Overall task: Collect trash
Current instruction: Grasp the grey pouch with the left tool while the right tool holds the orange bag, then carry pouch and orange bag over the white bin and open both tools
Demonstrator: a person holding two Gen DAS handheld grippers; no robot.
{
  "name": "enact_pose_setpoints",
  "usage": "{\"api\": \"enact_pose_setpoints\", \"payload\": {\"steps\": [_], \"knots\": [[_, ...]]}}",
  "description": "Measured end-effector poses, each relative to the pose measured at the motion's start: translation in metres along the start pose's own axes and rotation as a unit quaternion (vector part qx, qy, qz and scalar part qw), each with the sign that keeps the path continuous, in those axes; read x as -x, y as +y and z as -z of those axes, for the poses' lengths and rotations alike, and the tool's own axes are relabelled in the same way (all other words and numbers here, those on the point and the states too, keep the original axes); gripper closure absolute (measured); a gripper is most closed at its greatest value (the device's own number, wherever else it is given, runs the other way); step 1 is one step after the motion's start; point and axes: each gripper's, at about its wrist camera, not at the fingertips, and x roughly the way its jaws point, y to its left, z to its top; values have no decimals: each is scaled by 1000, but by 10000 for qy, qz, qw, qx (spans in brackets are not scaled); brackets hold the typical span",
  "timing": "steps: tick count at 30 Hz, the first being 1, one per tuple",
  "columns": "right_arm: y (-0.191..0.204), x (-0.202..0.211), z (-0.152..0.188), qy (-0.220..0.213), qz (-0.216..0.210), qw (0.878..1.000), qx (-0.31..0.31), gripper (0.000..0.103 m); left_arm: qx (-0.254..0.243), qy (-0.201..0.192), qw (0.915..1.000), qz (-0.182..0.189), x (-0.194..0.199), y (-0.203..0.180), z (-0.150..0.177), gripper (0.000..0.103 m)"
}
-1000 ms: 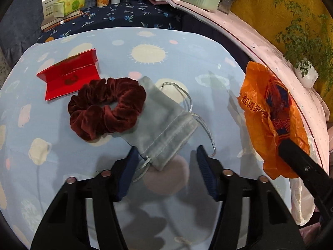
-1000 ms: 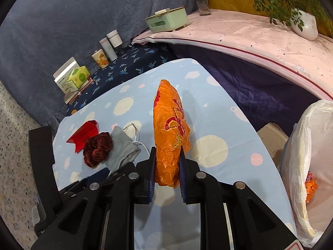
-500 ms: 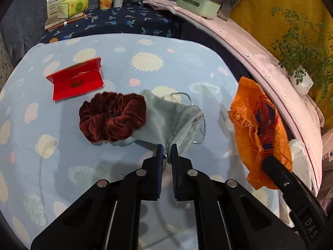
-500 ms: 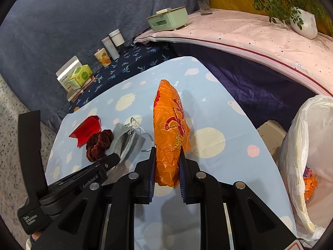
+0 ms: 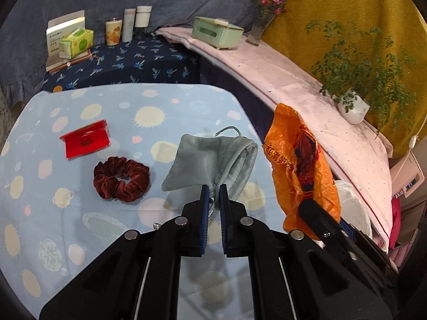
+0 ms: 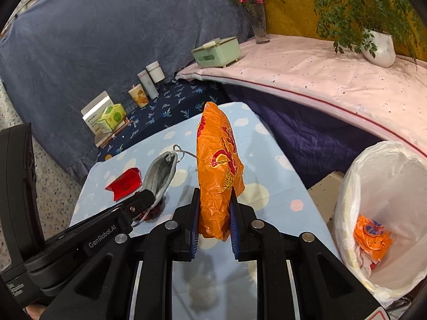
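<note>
From the left wrist camera, the left gripper [image 5: 212,194] has its jaws pressed together on a corner of the grey velvet drawstring pouch [image 5: 213,160], which hangs lifted off the blue sun-print tablecloth [image 5: 80,213]. At ten o'clock from the pouch lies a folded red card [image 5: 86,142]; at nine o'clock, a dark red velvet scrunchie [image 5: 121,178] rests flat on the cloth, apart from the pouch. At three o'clock the orange plastic bag [image 5: 299,165] hangs upright from the right gripper's black finger (only that finger shows here). Farther back stand a tissue pack [image 5: 76,43], a printed cup [image 5: 113,31] and a mint-green box [image 5: 217,34].

From the right wrist camera, the right gripper [image 6: 213,214] pinches the lower end of the orange plastic bag [image 6: 217,170] between its blue pads [image 6: 232,229], the bag standing up toward twelve o'clock. At nine o'clock the left gripper [image 6: 145,200] holds the pouch [image 6: 161,174], which partly hides the scrunchie behind it. At four o'clock a bin with a white liner [image 6: 381,213] stands open beside the table edge, a crumpled orange wrapper [image 6: 372,236] inside it. Nothing lies between the bag and the bin.
</note>
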Motion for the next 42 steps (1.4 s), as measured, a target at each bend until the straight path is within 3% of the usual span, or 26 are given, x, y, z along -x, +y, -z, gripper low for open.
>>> {"api": "enact_pose_setpoints", "payload": {"steps": [21, 42], "knots": [[-77, 89, -6, -733, 457, 9952, -469, 85, -1034, -197, 9923, 657, 36, -132, 17, 96], [-174, 129, 10, -929, 1069, 9825, -1212, 85, -1891, 197, 9737, 1259, 14, -236, 49, 95]]}}
